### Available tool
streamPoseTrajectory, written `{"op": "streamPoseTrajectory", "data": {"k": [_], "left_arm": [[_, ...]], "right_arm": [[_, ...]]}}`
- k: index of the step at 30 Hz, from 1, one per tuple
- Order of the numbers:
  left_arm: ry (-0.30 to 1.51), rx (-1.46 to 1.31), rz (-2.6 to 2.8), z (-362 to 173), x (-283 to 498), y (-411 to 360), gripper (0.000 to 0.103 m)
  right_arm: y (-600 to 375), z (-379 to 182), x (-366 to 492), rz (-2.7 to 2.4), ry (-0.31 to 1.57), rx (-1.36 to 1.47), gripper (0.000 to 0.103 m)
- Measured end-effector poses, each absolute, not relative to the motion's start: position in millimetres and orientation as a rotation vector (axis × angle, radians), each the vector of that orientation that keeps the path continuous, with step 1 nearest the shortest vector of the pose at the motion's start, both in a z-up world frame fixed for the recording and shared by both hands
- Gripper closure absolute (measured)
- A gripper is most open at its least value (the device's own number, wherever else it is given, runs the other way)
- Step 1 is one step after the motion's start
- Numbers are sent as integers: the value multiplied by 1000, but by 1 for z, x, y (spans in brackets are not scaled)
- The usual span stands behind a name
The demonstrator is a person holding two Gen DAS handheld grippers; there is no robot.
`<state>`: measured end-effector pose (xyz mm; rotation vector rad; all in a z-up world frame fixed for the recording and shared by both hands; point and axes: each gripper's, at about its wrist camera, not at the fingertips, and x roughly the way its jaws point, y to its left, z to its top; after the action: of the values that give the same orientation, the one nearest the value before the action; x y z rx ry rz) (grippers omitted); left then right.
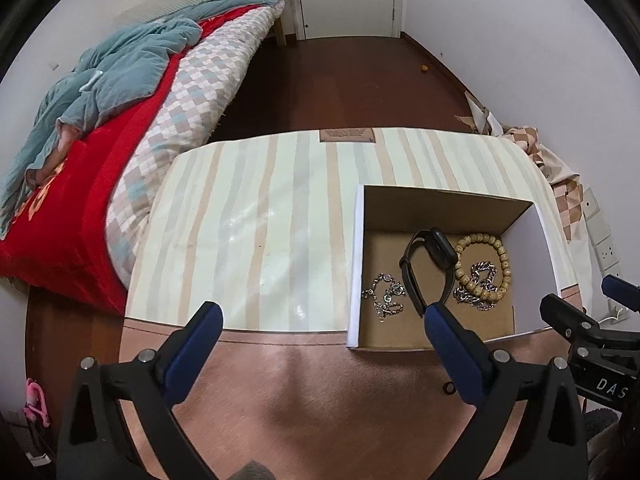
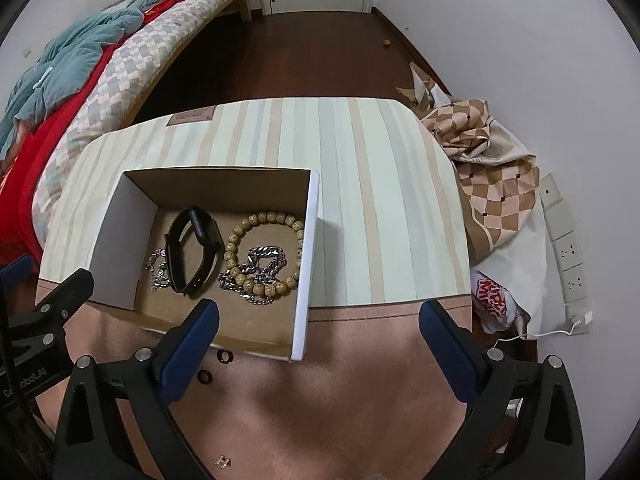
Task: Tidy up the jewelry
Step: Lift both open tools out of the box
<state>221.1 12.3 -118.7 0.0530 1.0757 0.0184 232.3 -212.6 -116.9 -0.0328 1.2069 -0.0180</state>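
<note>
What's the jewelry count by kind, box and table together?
Black smartwatch, in the cardboard box: 1
Tan wooden bead bracelet: 1
Chunky silver chain: 1
Thin silver chain: 1
Small dark rings on the pink table mat: 2, and
Small silver charm on the mat: 1
Total: 7

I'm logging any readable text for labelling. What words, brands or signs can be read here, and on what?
"DAS": white letters, cut off, on the right gripper body.
"obot.AI": partly hidden, on the left gripper body.
Brown patch on the striped table cover: too small to read.
Red print on the white bag: unreadable.
</note>
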Motion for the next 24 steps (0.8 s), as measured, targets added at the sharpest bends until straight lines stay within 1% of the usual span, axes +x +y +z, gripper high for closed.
{"op": "streamPoseTrajectory", "data": {"k": [8, 24], "left_arm": [[1021, 49, 36, -94, 199, 16, 0], [914, 37, 30, -35, 135, 17, 0]], "right_arm": [[-213, -91, 215, -24, 1163, -12, 2], [-209, -12, 149, -25, 1010, -8, 2]]}}
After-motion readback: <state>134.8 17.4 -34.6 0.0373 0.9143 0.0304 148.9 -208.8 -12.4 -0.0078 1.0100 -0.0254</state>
